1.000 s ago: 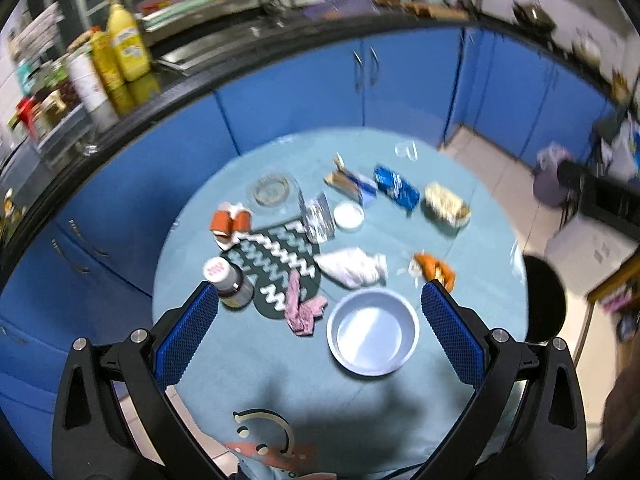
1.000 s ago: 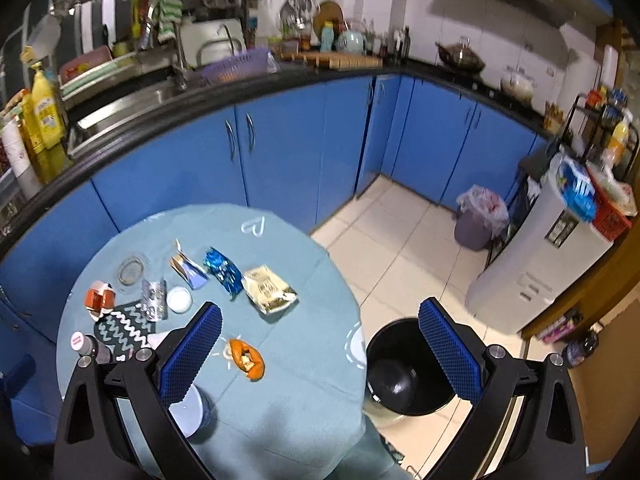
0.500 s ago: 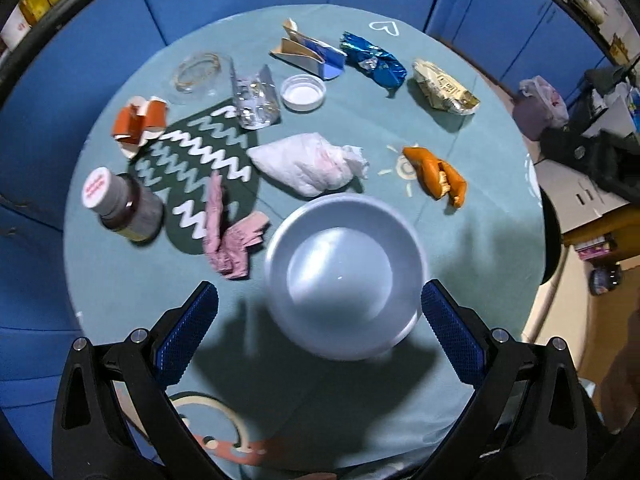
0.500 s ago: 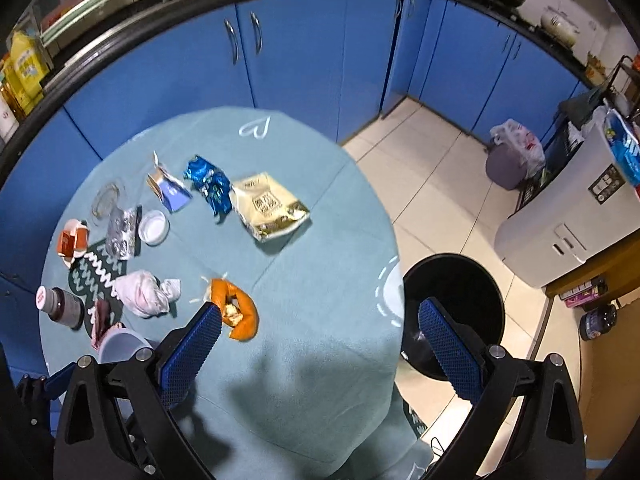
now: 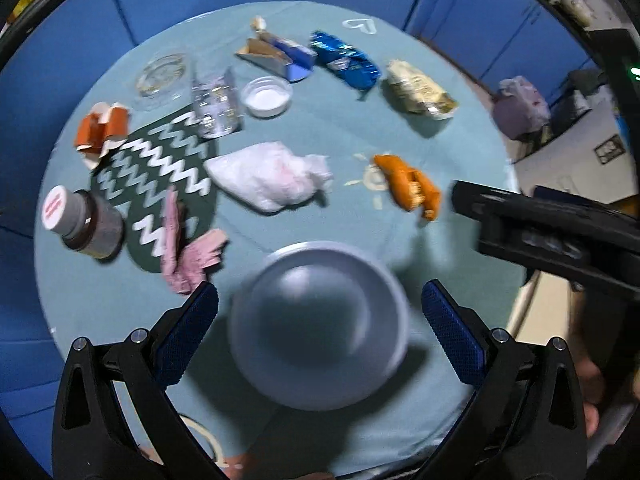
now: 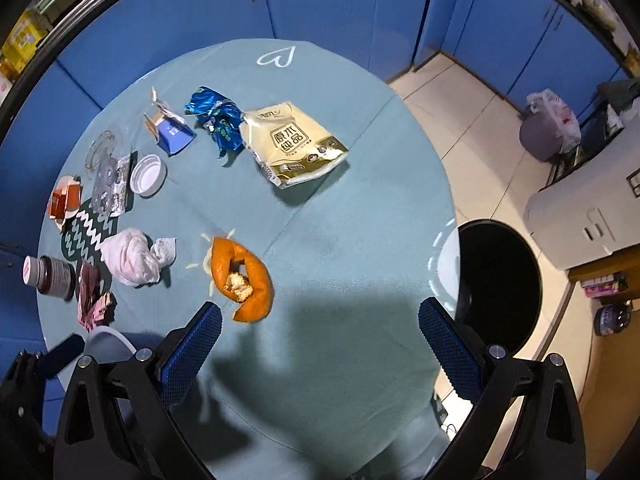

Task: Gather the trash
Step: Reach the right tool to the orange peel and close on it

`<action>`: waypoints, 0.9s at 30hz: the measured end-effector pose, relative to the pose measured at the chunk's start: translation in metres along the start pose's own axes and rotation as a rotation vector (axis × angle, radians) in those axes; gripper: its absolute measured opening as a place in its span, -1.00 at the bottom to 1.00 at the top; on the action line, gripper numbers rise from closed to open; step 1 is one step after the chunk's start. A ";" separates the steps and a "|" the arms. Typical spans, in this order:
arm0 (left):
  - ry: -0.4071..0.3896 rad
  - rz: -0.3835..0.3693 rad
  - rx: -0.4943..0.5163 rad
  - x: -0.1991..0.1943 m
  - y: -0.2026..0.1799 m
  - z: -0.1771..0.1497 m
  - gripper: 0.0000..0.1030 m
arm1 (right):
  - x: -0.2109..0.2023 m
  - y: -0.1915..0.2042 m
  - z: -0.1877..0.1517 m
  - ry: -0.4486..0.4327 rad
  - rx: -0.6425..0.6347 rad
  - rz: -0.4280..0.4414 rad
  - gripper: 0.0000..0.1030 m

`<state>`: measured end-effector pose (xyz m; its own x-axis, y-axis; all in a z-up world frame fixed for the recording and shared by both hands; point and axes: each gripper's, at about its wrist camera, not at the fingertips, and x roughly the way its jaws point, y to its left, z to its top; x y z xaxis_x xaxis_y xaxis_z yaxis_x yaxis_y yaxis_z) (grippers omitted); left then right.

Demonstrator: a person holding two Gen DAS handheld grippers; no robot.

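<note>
Trash lies on a round teal table (image 6: 360,208): an orange peel (image 6: 244,276) (image 5: 408,186), a crumpled white tissue (image 5: 272,178) (image 6: 134,260), a pink wrapper (image 5: 188,248), a blue foil wrapper (image 6: 218,120) (image 5: 346,64), a beige snack bag (image 6: 292,142) (image 5: 416,88), a blue carton (image 6: 170,132) and an orange box (image 5: 102,132). My left gripper (image 5: 318,334) is open above a grey bowl (image 5: 318,330). My right gripper (image 6: 320,344) is open just right of the peel, above bare cloth. A black bin (image 6: 498,284) stands on the floor right of the table.
A brown jar (image 5: 82,220), a zigzag mat (image 5: 160,176), a white lid (image 5: 267,97), a glass dish (image 5: 162,76) and a clear blister pack (image 5: 216,106) sit at the table's left. Blue cabinets (image 6: 320,8) lie behind. A white appliance (image 6: 588,204) stands right.
Both grippers have dropped lower and closer to the table. The bowl now fills the space between the left fingers. The right gripper has entered the left view's right edge.
</note>
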<state>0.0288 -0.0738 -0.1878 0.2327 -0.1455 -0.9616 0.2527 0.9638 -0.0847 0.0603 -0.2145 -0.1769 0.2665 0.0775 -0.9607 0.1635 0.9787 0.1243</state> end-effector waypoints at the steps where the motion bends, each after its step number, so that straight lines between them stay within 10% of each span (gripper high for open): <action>1: 0.000 0.008 0.005 0.001 -0.001 0.001 0.94 | 0.000 0.000 0.002 -0.006 0.004 0.000 0.87; 20: 0.088 -0.061 -0.148 0.028 0.048 0.013 0.86 | 0.032 0.031 0.005 0.053 -0.085 0.058 0.83; 27: 0.062 -0.060 -0.151 0.024 0.052 0.016 0.66 | 0.040 0.035 0.004 0.077 -0.104 0.042 0.21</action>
<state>0.0627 -0.0304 -0.2116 0.1617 -0.1947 -0.9674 0.1192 0.9770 -0.1767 0.0811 -0.1776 -0.2102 0.1963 0.1292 -0.9720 0.0531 0.9884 0.1421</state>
